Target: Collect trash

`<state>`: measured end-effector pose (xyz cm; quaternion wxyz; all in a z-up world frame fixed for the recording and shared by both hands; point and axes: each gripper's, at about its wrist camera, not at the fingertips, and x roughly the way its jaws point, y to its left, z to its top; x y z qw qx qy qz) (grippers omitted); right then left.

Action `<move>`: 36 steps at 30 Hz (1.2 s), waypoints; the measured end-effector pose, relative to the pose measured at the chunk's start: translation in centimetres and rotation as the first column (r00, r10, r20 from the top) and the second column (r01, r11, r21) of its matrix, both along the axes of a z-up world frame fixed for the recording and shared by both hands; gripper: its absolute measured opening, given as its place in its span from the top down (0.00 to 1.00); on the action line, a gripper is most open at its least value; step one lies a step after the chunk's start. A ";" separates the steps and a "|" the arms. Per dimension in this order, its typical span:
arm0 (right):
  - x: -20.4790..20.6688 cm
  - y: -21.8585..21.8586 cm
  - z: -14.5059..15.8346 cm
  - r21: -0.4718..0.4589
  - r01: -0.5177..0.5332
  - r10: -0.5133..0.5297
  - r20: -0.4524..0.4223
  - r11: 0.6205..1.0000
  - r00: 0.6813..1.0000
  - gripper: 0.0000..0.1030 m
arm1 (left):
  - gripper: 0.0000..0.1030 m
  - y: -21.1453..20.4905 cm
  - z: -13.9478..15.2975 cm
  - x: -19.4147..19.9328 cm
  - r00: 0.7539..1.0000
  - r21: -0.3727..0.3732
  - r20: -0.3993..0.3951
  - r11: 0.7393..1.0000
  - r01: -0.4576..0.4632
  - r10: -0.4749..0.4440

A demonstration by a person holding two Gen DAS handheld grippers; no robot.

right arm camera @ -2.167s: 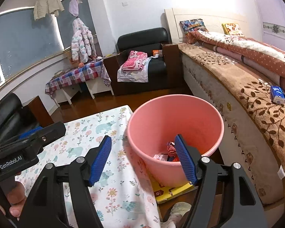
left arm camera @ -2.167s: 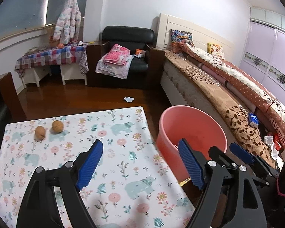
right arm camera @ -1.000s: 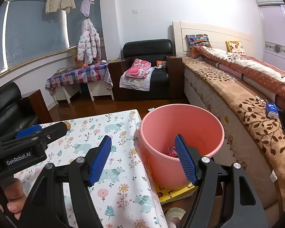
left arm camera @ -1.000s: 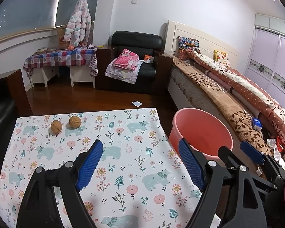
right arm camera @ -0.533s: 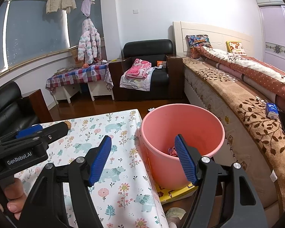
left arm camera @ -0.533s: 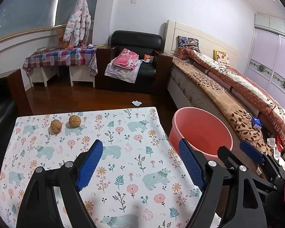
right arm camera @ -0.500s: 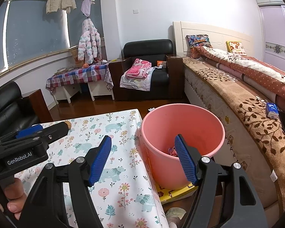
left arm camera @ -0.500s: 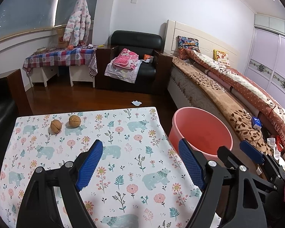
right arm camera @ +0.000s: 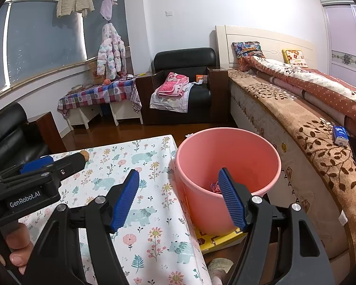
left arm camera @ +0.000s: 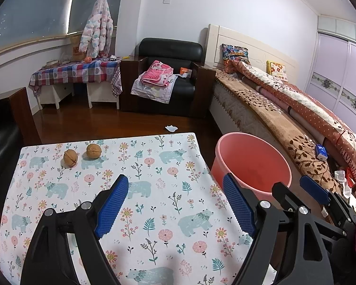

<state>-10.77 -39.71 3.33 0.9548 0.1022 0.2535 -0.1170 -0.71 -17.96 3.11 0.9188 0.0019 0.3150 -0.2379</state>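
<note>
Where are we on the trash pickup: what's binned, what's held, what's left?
Binned: some crumpled wrappers lie at the bottom of the pink bucket. Held: nothing; left gripper and right gripper are both open and empty. Left: two walnuts sit on the floral tablecloth, and a white scrap lies on the floor.

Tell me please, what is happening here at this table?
A person holds a two-finger tool in each hand over a table with an animal-print cloth. Both the left tool and the right tool are open and empty. Two walnuts lie at the far left of the cloth. The pink bucket beside the table has some wrappers at its bottom.
</note>
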 end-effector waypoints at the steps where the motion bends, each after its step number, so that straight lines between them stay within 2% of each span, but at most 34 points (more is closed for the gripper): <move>1: 0.1 0.1 0.0 -0.001 0.000 0.000 0.000 1.000 1.000 0.33 | 0.22 0.1 0.0 0.0 1.000 0.000 0.000 1.000 0.000 0.000; 36: -0.2 0.2 -0.3 -0.001 0.005 -0.005 0.003 1.000 1.000 0.33 | 0.22 0.1 -0.1 -0.2 1.000 0.009 0.005 1.000 0.004 -0.004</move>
